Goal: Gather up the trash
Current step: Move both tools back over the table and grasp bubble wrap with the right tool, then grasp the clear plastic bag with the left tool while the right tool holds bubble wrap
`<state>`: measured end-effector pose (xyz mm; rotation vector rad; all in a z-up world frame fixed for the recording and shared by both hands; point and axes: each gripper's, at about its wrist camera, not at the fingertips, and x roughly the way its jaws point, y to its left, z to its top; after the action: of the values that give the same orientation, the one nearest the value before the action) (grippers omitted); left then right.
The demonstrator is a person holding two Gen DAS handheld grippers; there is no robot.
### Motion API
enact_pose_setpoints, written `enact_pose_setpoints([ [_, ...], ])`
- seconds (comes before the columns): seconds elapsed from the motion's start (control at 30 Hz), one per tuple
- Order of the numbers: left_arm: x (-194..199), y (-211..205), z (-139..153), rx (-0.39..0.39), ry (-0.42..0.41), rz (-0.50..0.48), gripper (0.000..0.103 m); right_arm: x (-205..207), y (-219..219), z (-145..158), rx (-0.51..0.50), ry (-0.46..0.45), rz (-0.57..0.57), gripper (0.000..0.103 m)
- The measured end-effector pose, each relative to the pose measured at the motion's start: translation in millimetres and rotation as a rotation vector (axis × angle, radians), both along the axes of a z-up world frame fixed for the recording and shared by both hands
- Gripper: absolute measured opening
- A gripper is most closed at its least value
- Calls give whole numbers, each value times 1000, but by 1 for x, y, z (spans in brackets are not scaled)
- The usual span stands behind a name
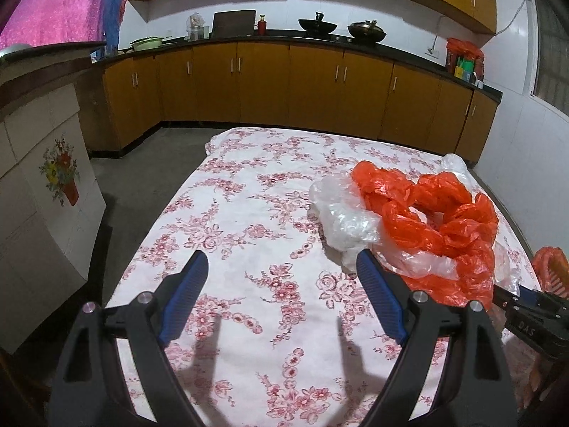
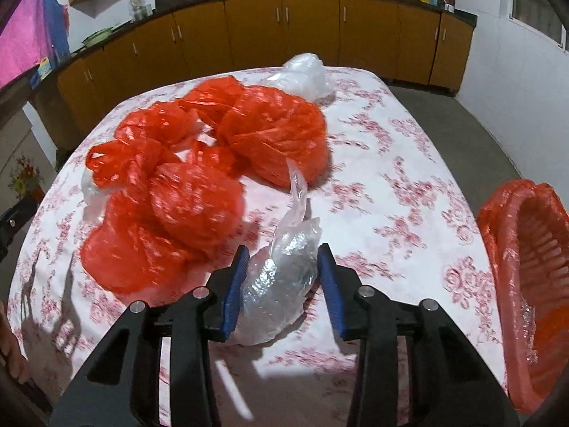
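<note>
Covering most of both views, a floral tablecloth (image 1: 249,213) is spread over the table, and the trash is heaped toward its right half. The largest item, a twisted mass of orange plastic bags (image 2: 199,163), is seen lying ahead and to the left of the right gripper (image 2: 282,277); clear plastic wraps (image 1: 341,217) are tucked against its edges. An orange basket (image 2: 530,284) lined with an orange bag is stood at the table's right edge, right of the right gripper and nearer to it than to the left one. A crumpled clear plastic bag (image 2: 281,281) is found between the right gripper's blue pads, its long axis running along the fingers, its tail pointing away. The jaws are parted wider than the bag; the left pad seems to touch it, yet whether it is gripped cannot be told. The left gripper (image 1: 281,274) is held spread wide and empty above bare cloth, the pile to its right. The basket's interior is shown only by the right wrist view; the pile's far-left wrap is shown best by the left.
</note>
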<state>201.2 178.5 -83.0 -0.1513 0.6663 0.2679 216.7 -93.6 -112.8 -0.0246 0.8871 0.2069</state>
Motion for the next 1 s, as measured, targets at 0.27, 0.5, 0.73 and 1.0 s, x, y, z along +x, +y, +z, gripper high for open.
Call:
enact_pose_setpoints([
  [0.27,13,-12,3,-2,1,-39,84,3,-25,0,-38,-7,-42,31],
  [0.5,51,-12,4,-11,16,-54,83,8,-36,1,-26,-8,-68,28],
  [0.73,96,0,-19,-96,133,-49,69,8,-37,1,-27,-14,-62,28],
  [1.0,109,-13,-26,-140,155,-102,66,14,-35,1,-13,-10,-61,29],
])
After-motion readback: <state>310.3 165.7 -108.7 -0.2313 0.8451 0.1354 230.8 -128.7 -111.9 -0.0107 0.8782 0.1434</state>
